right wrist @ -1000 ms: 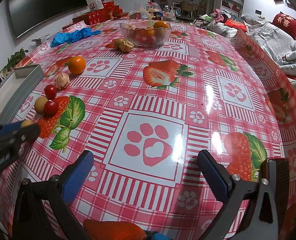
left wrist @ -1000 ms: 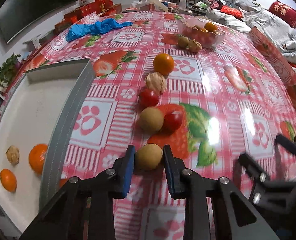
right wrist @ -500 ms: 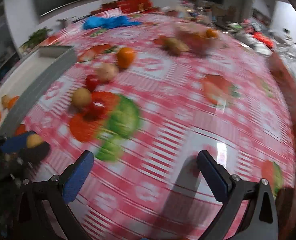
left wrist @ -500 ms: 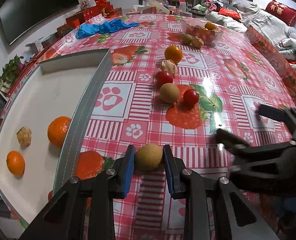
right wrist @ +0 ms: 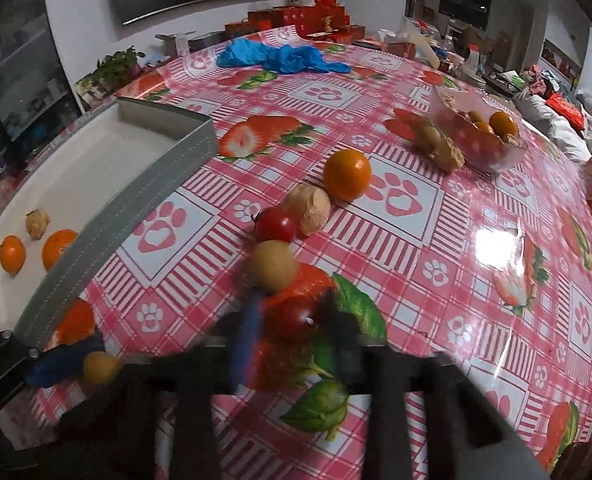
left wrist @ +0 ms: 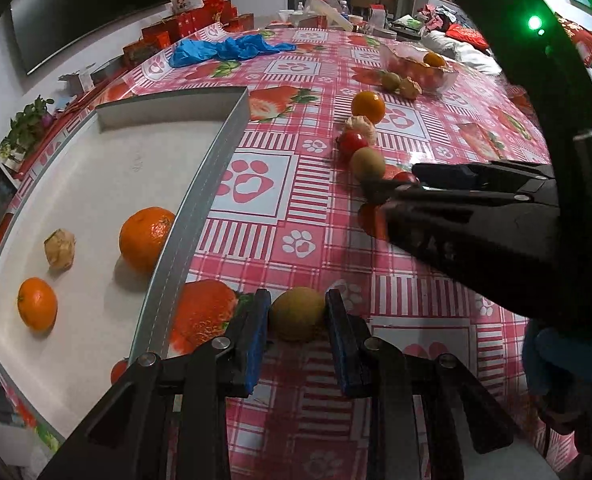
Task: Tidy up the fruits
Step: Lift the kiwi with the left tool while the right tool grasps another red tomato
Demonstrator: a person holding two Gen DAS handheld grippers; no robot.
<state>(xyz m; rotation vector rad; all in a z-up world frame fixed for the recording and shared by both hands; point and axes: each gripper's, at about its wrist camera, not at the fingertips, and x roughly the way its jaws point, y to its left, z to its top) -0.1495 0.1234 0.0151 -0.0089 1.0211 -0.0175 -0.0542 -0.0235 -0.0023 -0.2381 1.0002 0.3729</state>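
A table (left wrist: 296, 208) under a red-checked, strawberry-and-paw-print oilcloth fills a cluttered living room, with a grey tray (left wrist: 199, 184) at its left edge.

In the left wrist view, a tan fruit (left wrist: 298, 314) is clenched between the blue pads of the left gripper (left wrist: 298, 332), held just beside the tray wall. Two oranges (left wrist: 145, 238) and a husked fruit (left wrist: 59, 248) are already seen inside the tray. The tan fruit is best lifted clear of the wall, carried over bare tray floor, and let go low so that it does not roll into the others.

In the right wrist view, the right gripper (right wrist: 291, 320) is blurred, its jaws closing around a red tomato (right wrist: 291, 316) at the near end of a row of fruit. The grip is judged best kept gentle, since a tomato bruises easily, and centred, so that the tan ball (right wrist: 273, 266) just behind it is not knocked. Further back, a second tomato (right wrist: 275, 224), a husked ball (right wrist: 308, 208), an orange (right wrist: 347, 174) and a glass bowl (right wrist: 476, 136) are shown.
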